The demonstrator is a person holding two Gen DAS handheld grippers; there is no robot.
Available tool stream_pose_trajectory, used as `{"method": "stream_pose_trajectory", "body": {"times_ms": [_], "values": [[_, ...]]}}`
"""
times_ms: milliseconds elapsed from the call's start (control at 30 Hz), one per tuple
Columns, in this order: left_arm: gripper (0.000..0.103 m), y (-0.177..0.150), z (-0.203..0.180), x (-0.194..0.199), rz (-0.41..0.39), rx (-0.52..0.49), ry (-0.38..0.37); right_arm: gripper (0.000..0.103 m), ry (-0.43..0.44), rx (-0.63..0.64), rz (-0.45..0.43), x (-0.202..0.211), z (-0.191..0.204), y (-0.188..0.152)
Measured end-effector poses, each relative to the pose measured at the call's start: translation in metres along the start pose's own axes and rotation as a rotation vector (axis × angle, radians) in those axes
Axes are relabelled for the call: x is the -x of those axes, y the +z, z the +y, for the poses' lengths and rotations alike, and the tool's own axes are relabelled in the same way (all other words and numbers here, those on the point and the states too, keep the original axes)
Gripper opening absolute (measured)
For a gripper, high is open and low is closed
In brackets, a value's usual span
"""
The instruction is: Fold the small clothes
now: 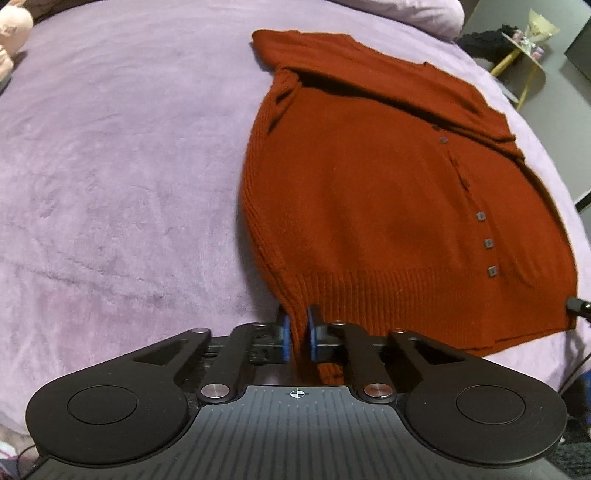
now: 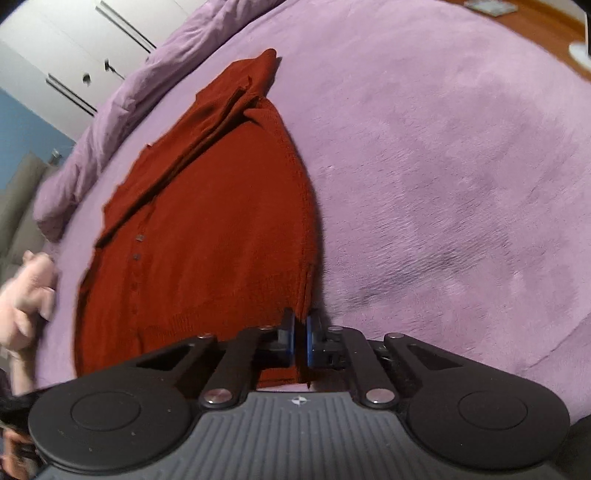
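Observation:
A rust-red knit cardigan (image 1: 388,199) with small grey buttons lies on a purple plush bedspread (image 1: 110,166), sleeves folded across its top. My left gripper (image 1: 297,332) is shut on the near left corner of its ribbed hem. In the right wrist view the same cardigan (image 2: 207,229) stretches away from me, and my right gripper (image 2: 300,338) is shut on its near right hem corner. The held hem edge is lifted slightly off the bedspread.
A purple pillow roll (image 2: 110,110) lies along the far edge of the bed. A pink soft toy (image 1: 11,33) sits at the far left corner. A small yellow-legged stand (image 1: 524,55) stands beyond the bed. A hand (image 2: 26,295) shows at the left.

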State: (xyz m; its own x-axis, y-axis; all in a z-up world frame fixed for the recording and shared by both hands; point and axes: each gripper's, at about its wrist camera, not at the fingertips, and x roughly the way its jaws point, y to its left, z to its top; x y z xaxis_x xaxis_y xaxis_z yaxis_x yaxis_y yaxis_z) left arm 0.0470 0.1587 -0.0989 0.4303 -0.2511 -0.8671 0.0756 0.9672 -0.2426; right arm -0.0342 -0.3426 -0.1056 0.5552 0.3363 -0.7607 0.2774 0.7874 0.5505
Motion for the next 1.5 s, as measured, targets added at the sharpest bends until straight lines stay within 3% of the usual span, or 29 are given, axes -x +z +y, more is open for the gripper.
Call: {"method": "stream_pose_trajectory", "body": {"times_ms": [133, 267, 400, 533, 667, 767, 800, 833, 900, 1100, 1200, 1333, 1433, 1500], "values": [[0.008, 0.009, 0.006, 0.015, -0.040, 0.059, -0.081, 0.005, 0.103, -0.103, 0.022, -0.001, -0.008, 0.007], [0.008, 0.036, 0.004, 0.039, -0.152, 0.103, -0.164, 0.005, 0.261, -0.167, -0.002, 0.001, -0.003, 0.026], [0.008, 0.078, -0.004, 0.042, -0.268, 0.117, -0.149, 0.005, 0.314, -0.141, -0.081, -0.006, 0.017, 0.060], [0.008, 0.111, -0.023, 0.018, -0.336, 0.058, -0.027, 0.005, 0.223, -0.024, -0.160, -0.030, 0.046, 0.093], [0.012, 0.125, -0.038, -0.009, -0.349, -0.020, 0.081, 0.007, 0.090, 0.137, -0.189, -0.054, 0.074, 0.110], [0.027, 0.123, -0.038, -0.014, -0.355, -0.063, 0.073, 0.013, 0.033, 0.251, -0.175, -0.058, 0.086, 0.115], [0.037, 0.122, -0.036, -0.014, -0.364, -0.078, 0.079, 0.015, 0.018, 0.300, -0.194, -0.056, 0.088, 0.114], [0.043, 0.121, -0.034, -0.014, -0.377, -0.101, 0.092, 0.023, 0.006, 0.337, -0.207, -0.054, 0.089, 0.114], [0.044, 0.118, -0.027, -0.012, -0.397, -0.146, 0.110, 0.035, -0.023, 0.397, -0.205, -0.053, 0.089, 0.114], [0.057, 0.122, -0.028, -0.033, -0.322, -0.281, 0.085, 0.050, -0.053, 0.520, -0.170, -0.063, 0.092, 0.120], [0.057, 0.126, -0.032, -0.050, -0.287, -0.320, 0.116, 0.050, -0.095, 0.633, -0.117, -0.083, 0.102, 0.118], [0.054, 0.133, -0.030, -0.063, -0.253, -0.287, 0.072, 0.050, -0.156, 0.690, -0.068, -0.106, 0.107, 0.118], [0.049, 0.133, -0.033, -0.070, -0.235, -0.321, 0.063, 0.049, -0.115, 0.647, -0.072, -0.108, 0.102, 0.120], [0.040, 0.133, -0.034, -0.077, -0.210, -0.343, 0.083, 0.040, -0.109, 0.659, -0.079, -0.109, 0.102, 0.118]]}}
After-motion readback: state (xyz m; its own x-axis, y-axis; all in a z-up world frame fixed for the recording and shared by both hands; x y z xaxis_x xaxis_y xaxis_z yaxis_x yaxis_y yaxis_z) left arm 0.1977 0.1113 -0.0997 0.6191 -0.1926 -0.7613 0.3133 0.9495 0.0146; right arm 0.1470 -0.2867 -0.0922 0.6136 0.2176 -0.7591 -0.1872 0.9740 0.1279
